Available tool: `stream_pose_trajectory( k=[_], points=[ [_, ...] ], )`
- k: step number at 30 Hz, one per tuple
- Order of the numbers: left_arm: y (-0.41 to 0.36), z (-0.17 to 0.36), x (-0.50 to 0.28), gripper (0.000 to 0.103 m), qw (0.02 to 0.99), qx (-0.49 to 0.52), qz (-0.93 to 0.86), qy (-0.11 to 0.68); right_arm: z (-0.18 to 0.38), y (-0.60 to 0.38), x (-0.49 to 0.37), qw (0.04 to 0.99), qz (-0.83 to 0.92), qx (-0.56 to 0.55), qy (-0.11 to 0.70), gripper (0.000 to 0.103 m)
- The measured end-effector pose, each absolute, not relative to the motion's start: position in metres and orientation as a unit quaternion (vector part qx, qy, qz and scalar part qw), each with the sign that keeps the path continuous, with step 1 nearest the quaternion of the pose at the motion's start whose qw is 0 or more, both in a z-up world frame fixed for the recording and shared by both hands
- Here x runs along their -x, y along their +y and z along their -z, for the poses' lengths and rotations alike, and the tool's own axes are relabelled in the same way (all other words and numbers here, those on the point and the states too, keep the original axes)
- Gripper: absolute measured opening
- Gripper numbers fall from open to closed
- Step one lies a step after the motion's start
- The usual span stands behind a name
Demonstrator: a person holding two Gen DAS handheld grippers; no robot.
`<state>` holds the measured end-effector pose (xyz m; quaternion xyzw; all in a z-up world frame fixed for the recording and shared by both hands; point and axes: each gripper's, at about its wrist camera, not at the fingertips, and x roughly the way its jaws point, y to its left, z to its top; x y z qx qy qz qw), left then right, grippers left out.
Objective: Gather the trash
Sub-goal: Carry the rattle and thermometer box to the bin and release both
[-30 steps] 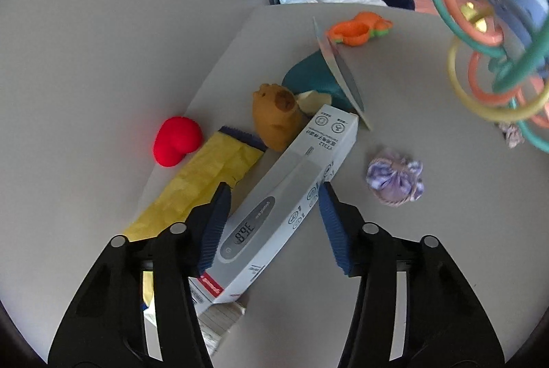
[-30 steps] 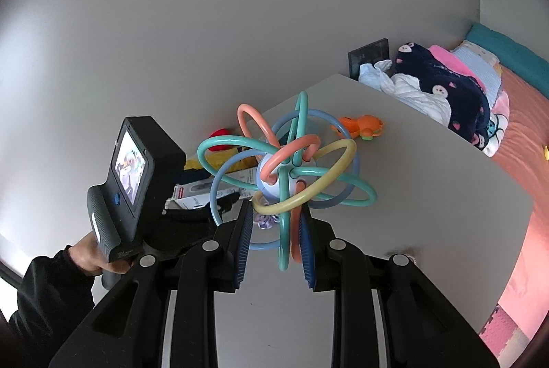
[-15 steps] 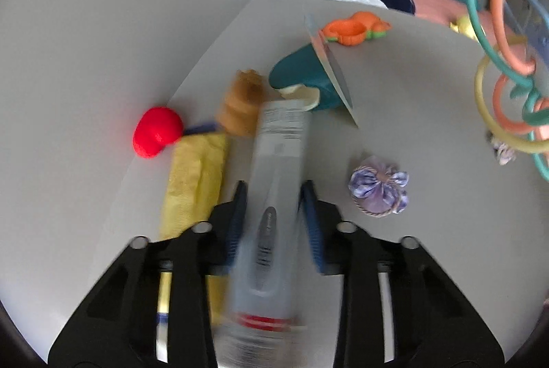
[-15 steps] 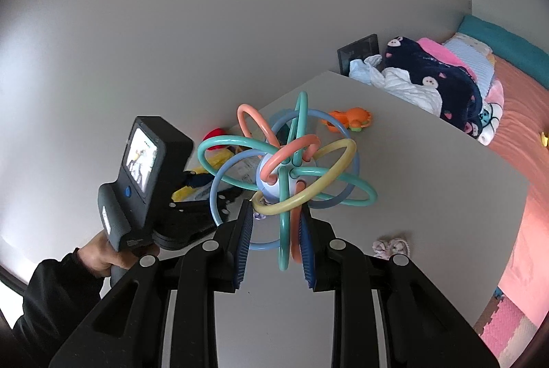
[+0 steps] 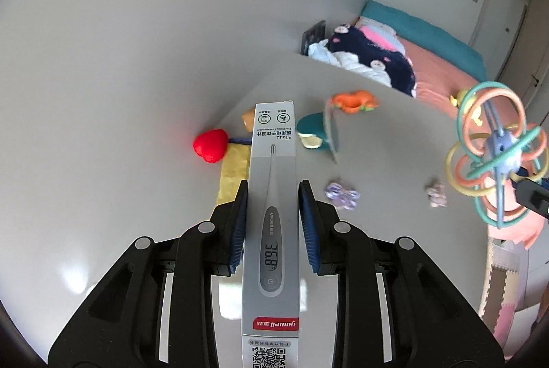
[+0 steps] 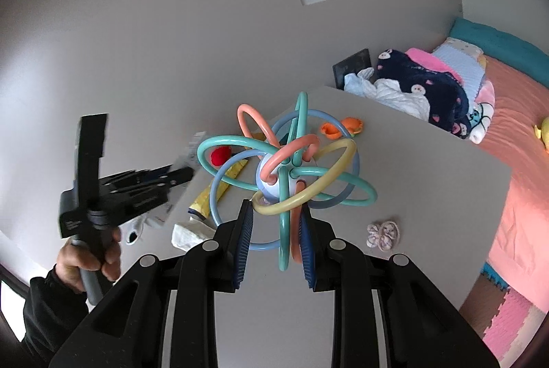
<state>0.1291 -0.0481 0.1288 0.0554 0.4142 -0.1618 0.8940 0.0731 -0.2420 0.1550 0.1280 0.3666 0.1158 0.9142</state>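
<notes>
Left claw [image 5: 272, 223]: pinching the box [image 5: 272, 213] by its long sides, both pads touching; the box is lifted off the tabletop [image 5: 394, 169].
Left view, axis: the box's long axis runs straight out along the fingers, its far end over the wrapper [image 5: 233, 172] and the heart [image 5: 210, 145].
Left view, room: bare tabletop to the right, past the bow [image 5: 341, 198]; wall close on the left.
Right claw [image 6: 276, 227]: pressed on the lower loops of the ring toy [image 6: 286, 172], held in the air.
Right view, left claw [image 6: 156, 177]: blurred, off to the left near the wall, nearer the wrapper [image 6: 219, 187] and tissue [image 6: 192, 232].
Right view, edges: tabletop's far edge drops to the bed [image 6: 528, 141]; open air ahead, likely free for carrying.
</notes>
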Motion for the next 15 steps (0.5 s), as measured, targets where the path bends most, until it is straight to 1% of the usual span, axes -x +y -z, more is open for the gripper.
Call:
stream_pose_trajectory(
  k=[8, 15],
  points=[
    [-0.097, -0.150, -0.070, 0.029, 0.896, -0.090, 0.191, 0.391, -0.170, -0.286, -0.016, 0.923, -0.089, -0.151, 0.343, 0.028],
    [-0.156, -0.154, -0.013, 0.029, 0.889, -0.098, 0.238, 0.380, -0.172, -0.335, 0.043, 0.929, -0.051, -0.168, 0.327, 0.028]
  ],
)
